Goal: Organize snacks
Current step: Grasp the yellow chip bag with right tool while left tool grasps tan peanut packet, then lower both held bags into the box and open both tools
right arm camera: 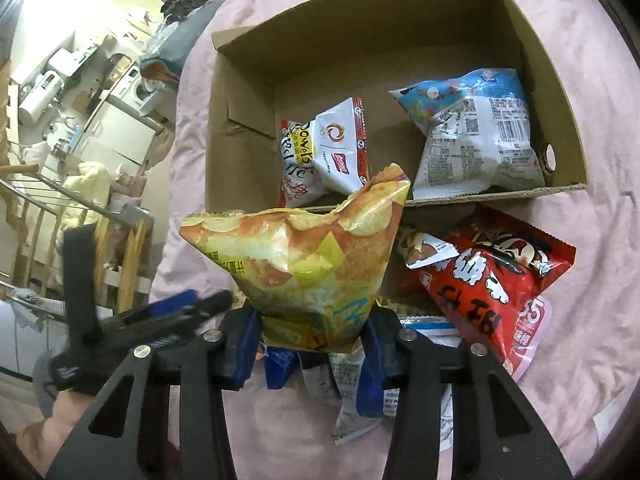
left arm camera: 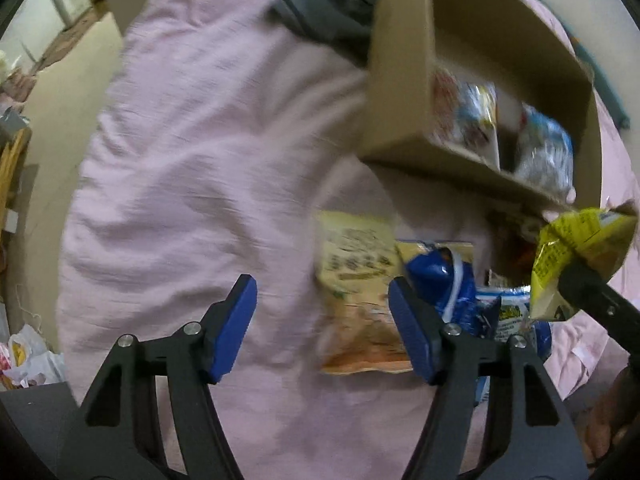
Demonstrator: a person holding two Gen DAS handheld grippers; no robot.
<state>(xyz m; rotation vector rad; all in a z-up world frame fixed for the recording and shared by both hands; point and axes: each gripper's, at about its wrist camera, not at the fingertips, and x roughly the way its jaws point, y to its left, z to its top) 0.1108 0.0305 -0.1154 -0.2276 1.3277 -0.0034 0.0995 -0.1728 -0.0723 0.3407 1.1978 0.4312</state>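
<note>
Your cardboard box (right arm camera: 248,92) sits at twelve o'clock on the bed cover (right arm camera: 600,240), two snack bags (right arm camera: 476,128) inside. At four o'clock, in front of it, lies another bag (right arm camera: 492,280).

A home: pink bedsheet (right arm camera: 192,128); washing machine (right arm camera: 140,88); drying rack (right arm camera: 48,208).

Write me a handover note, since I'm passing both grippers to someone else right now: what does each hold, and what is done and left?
Right gripper: shut on the yellow chip bag, held up in front of the cardboard box.
Left gripper: open, nothing between the pads, over the pink sheet.
Done: white-red packet and blue-white packet lie in the box.
Left: red bag, pale yellow packet and blue packet outside the box.
</note>
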